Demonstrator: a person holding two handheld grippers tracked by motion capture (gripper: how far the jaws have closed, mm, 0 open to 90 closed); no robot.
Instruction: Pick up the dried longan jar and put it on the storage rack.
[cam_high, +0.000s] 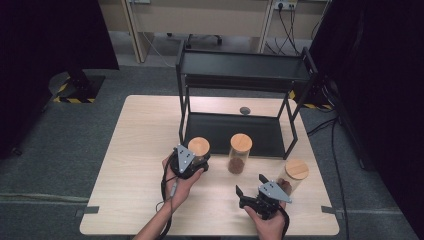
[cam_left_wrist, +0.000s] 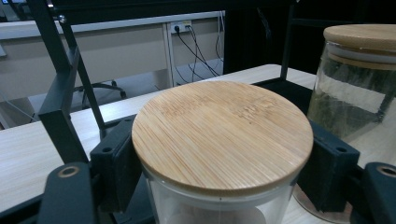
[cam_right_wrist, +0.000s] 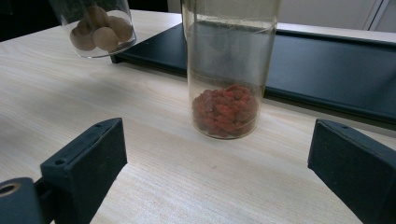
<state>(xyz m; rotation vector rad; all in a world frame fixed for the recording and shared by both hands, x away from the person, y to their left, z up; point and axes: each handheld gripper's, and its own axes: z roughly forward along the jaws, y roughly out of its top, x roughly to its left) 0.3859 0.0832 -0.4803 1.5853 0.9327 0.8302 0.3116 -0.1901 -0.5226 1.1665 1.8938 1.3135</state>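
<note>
In the high view my left gripper (cam_high: 192, 161) sits just left of centre, low on the pale wooden table (cam_high: 135, 150), with its jaws pinching the left jar (cam_high: 199, 150) from both sides just under its round wooden lid. In the left gripper view that lid (cam_left_wrist: 222, 135) takes up the middle of the frame, and my two black jaws press against the glass at its left and right edges. At the far right of that view stands a second glass jar (cam_left_wrist: 355, 93) with its own wooden lid, dark green-brown stuff showing through the glass.

My right gripper (cam_high: 248, 187) is at the lower right of the high view, jaws spread wide and holding nothing. In the right gripper view the jaws stand far apart at the lower left and lower right corners, with bare table between them. Straight ahead, in the centre of that view, a tall jar (cam_right_wrist: 228, 70) stands upright on the table with a heap of small red dried bits at its bottom. At the upper left of the same view is the base of a jar with round pale balls inside (cam_right_wrist: 95, 28).

A black two-tier metal rack (cam_high: 240, 100) stands at the back of the table in the high view. A third lidded jar (cam_high: 295, 175) stands just beside my right hand (cam_high: 270, 220), at the right of the frame.
</note>
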